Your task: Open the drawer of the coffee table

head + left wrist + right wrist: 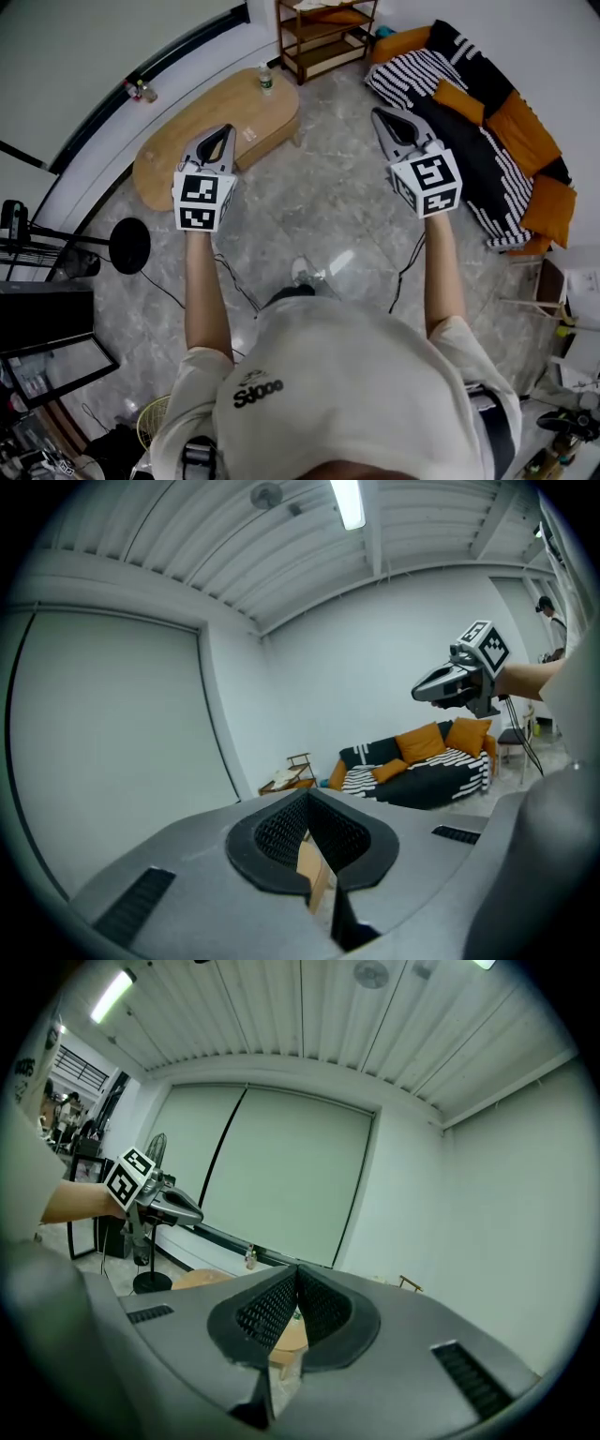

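Both grippers are up at chest height, well short of the target. The left gripper (pixel 226 131) has its jaws fully together with nothing between them. The right gripper (pixel 380 115) is the same, closed and empty.

The coffee table (pixel 272 131) sits ahead and left, beyond the left gripper's tip and well apart from both. It's an oval wood piece. Its worktop (pixel 178 155) carries a bottle (pixel 265 81) near the far end. I can't make out the drawer front or any handle from here.

My take on doing the step well:
- Close in on the table's long side and drop low first, since the jaws point almost level now.
- Find the drawer's pull or edge, then part one pair of jaws before contact.
- Grip square and pull straight out along the runners, not upward.
- Go slowly, because the bottle could tip if the table jerks.

The floor (pixel 319 202) is glossy grey marble with cables trailing across it, so mind your footing. There's a striped sofa (pixel 441 103) with orange cushions on the right and a wooden shelf unit (pixel 323 42) at the back. A black round stand base (pixel 129 246) sits to the left. The walls are pale, with strip lights overhead.
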A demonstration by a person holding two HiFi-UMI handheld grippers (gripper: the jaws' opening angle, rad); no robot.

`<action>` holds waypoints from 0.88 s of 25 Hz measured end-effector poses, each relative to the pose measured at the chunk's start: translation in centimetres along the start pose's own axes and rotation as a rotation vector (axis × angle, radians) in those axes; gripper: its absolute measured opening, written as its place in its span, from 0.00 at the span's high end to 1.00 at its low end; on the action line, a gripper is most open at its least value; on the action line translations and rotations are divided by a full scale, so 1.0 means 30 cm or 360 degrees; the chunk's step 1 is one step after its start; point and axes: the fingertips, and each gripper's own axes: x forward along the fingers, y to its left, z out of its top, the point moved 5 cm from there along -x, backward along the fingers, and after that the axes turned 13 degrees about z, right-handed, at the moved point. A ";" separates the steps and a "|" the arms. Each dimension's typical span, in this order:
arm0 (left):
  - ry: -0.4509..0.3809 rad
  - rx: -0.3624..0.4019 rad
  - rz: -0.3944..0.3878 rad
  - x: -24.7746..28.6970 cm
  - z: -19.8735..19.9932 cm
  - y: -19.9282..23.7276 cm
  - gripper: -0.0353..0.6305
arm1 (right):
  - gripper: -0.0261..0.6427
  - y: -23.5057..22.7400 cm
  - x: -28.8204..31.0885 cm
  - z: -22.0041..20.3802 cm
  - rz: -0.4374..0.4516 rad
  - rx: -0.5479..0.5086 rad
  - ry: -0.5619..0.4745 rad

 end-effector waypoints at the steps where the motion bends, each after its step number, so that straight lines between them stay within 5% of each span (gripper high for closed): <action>1: 0.0009 0.0014 0.0019 0.028 -0.009 0.025 0.92 | 0.95 -0.015 0.035 0.004 -0.0001 0.0003 -0.0001; 13: -0.0165 -0.0136 0.0016 0.253 -0.045 0.234 0.92 | 0.95 -0.117 0.395 0.016 0.0024 -0.0054 0.0069; 22: -0.0057 -0.0168 0.0048 0.378 -0.131 0.288 0.92 | 0.95 -0.183 0.578 -0.007 0.0186 0.0012 0.0059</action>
